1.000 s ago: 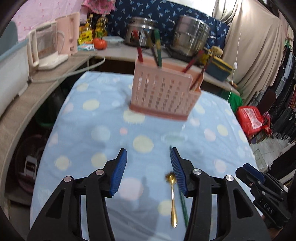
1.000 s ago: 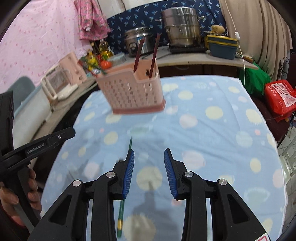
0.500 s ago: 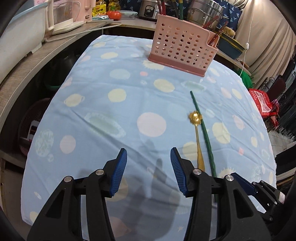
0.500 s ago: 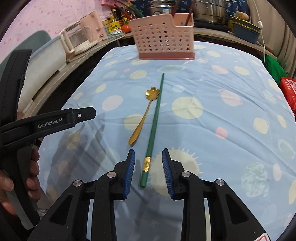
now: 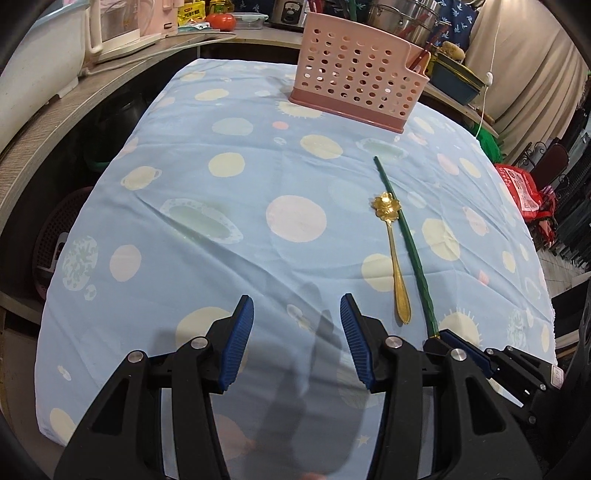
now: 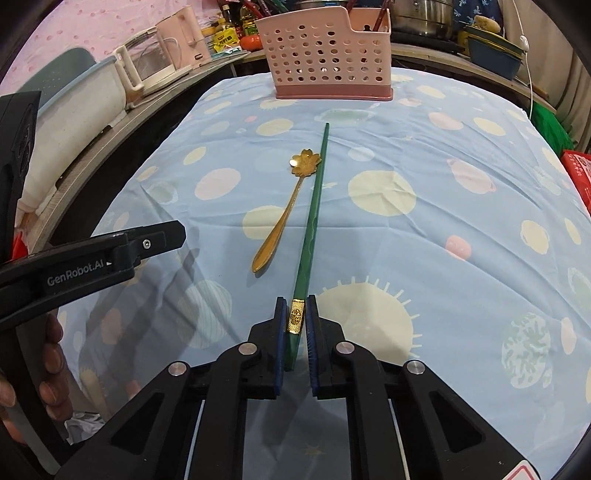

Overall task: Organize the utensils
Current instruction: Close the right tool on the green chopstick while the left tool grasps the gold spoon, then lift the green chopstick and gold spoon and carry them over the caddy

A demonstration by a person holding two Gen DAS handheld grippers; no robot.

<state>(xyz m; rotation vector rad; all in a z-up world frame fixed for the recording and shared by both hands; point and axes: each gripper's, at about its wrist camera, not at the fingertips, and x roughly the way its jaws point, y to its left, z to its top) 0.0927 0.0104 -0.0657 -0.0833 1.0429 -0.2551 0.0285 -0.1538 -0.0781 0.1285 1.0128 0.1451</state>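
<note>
A green chopstick (image 6: 314, 214) lies on the blue spotted tablecloth and points toward a pink perforated utensil holder (image 6: 328, 55) at the far end. My right gripper (image 6: 295, 314) is shut on the chopstick's near, gold-banded end. A gold flower-bowl spoon (image 6: 288, 210) lies just left of the chopstick. In the left wrist view the chopstick (image 5: 406, 240), spoon (image 5: 391, 251) and holder (image 5: 354, 96) show too. My left gripper (image 5: 297, 314) is open and empty, low over the cloth, left of the spoon. The holder has several utensils standing in it.
A counter runs along the left and back with a pink kettle (image 6: 181, 48), a white appliance (image 5: 118, 26), steel pots (image 5: 402, 14) and a tomato (image 5: 219, 20). A red bag (image 5: 521, 188) sits off the table's right side. The cloth (image 5: 258, 229) drops off at the near and side edges.
Both grippers dropped from near the holder to the table's near end. My right gripper closed from open onto the chopstick's gold-banded end. The left gripper stayed open.
</note>
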